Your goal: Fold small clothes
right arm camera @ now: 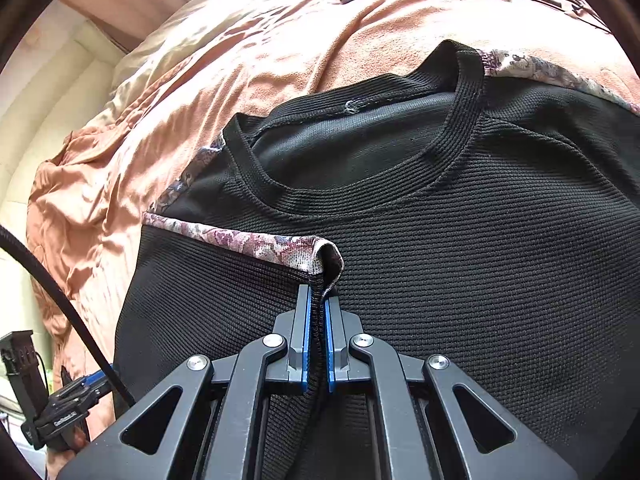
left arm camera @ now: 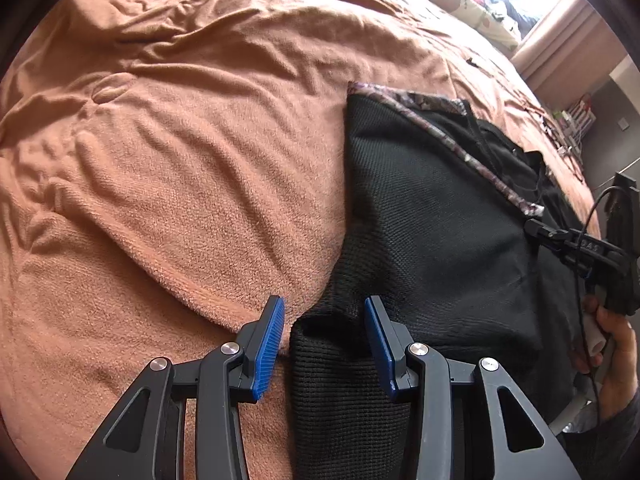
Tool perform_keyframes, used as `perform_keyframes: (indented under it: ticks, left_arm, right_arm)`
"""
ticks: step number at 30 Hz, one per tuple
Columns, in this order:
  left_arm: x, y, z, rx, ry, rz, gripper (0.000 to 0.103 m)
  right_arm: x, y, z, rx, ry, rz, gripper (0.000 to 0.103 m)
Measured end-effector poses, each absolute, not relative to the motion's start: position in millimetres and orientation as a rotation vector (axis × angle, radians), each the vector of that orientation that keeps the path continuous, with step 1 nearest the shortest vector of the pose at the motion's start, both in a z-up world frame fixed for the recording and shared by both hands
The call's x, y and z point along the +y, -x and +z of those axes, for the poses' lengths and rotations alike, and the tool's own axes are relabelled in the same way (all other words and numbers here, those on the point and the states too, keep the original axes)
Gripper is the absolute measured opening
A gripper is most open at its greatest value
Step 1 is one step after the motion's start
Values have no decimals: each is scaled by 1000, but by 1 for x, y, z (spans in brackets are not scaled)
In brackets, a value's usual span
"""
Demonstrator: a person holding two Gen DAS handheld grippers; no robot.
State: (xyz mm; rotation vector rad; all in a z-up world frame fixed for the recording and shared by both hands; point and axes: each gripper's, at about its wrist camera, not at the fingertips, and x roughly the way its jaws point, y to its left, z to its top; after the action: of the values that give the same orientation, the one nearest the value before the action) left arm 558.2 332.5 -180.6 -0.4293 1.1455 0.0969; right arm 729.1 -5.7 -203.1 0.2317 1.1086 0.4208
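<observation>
A black knit top (right arm camera: 480, 260) with a floral-trimmed edge (right arm camera: 248, 240) lies spread on an orange blanket (right arm camera: 280, 60), its round neckline (right arm camera: 360, 196) facing away. My right gripper (right arm camera: 318, 296) is shut on a folded corner of that floral edge, lifting it a little off the top. In the left wrist view the same top (left arm camera: 420, 220) fills the right half. My left gripper (left arm camera: 324, 312) stands open over its near edge; black fabric lies between the fingers, and the left pad (left arm camera: 270, 352) is clear of it. The right gripper (left arm camera: 540, 232) shows at the far right.
The orange blanket (left arm camera: 180, 160) is rumpled across the bed. A patterned pillow (left arm camera: 460, 4) and pink curtain (left arm camera: 568, 40) sit at the far right. A person's hand (left arm camera: 616, 352) holds the right tool. A black cable (right arm camera: 60, 304) hangs at the left.
</observation>
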Motion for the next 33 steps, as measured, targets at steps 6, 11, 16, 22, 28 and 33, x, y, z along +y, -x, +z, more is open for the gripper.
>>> perform_keyframes:
  ticks: [6, 11, 16, 22, 28, 33]
  left_arm:
    - [337, -557, -185, 1135, 460, 115, 14]
    - [341, -553, -185, 1147, 497, 107, 16]
    - [339, -544, -172, 1134, 484, 101, 17]
    - [335, -542, -155, 1080, 471, 100, 18]
    - [319, -550, -146, 1049, 445, 55, 18]
    - [299, -557, -147, 1056, 400, 7, 18]
  right_arm:
    - [-5, -725, -198, 1074, -217, 413, 3]
    - [-7, -722, -200, 1122, -212, 383, 4]
    - [-17, -714, -190, 1128, -226, 373, 48]
    - [-25, -680, -170, 1048, -222, 480, 71]
    - [-16, -648, -170, 1052, -184, 595, 49]
    - [0, -637, -182, 1104, -144, 647, 23]
